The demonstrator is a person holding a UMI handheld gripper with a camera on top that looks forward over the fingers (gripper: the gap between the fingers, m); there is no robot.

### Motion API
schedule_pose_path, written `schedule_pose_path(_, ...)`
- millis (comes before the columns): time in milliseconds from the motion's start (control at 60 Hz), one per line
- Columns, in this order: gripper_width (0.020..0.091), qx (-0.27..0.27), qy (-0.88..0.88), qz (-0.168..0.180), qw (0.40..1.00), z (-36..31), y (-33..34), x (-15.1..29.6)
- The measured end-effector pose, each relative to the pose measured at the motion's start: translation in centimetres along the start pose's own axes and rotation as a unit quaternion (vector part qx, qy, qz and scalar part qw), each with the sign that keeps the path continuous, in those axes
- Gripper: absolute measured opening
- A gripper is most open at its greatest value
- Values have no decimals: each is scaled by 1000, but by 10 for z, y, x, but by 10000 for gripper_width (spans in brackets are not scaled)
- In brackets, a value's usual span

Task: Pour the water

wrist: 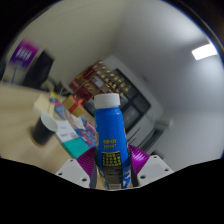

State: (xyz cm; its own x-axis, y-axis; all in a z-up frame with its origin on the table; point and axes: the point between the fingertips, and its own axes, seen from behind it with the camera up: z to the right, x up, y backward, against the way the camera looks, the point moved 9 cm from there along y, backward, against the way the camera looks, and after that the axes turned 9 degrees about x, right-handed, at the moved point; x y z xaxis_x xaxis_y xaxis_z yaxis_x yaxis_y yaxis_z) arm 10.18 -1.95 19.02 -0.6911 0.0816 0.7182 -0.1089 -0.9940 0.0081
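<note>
Currently, the tongs (112,168) are clamped on a blue bottle (110,140), with both purple pads (84,160) pressing against its lower body from either side. The bottle stands upright between the fingers, raised clear of the bench (25,115), and carries a white cap (107,100) that is seated on the neck. A yellow and dark printed label shows on the lower part of the bottle, at the level of the pads.

The view is strongly tilted, so the room appears to lean. Beyond the bottle and to one side, the bench carries a dark cup (40,128) and a cluster of small boxes and packets (66,118); their contents cannot be identified. Further back, a shelf unit (108,80) with assorted coloured items stands against a pale wall. A rectangular ceiling light (205,50) is lit above. A purple item (24,52) sits at the far end of the room.
</note>
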Motion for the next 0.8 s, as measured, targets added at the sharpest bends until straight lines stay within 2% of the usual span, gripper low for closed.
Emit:
schedule_pose_path(67, 476, -16, 183, 4, 983, -14, -35, 22)
schedule_pose_path(150, 482, -26, 391, 2, 920, -32, -57, 41)
schedule_pose_path(183, 481, -4, 446, 1, 895, -13, -50, 48)
schedule_pose_path(200, 483, -17, 462, -2, 887, -30, -55, 43)
schedule_pose_path(267, 479, -13, 520, -10, 854, -38, -77, 48)
schedule_pose_path(350, 479, -36, 598, -7, 801, -39, -82, 60)
schedule_pose_path(517, 480, -37, 688, 2, 725, -47, -76, 63)
schedule_pose_path(717, 481, -39, 703, -6, 711, -33, -79, 52)
schedule_pose_path(800, 481, -37, 690, -2, 723, -26, -80, 47)
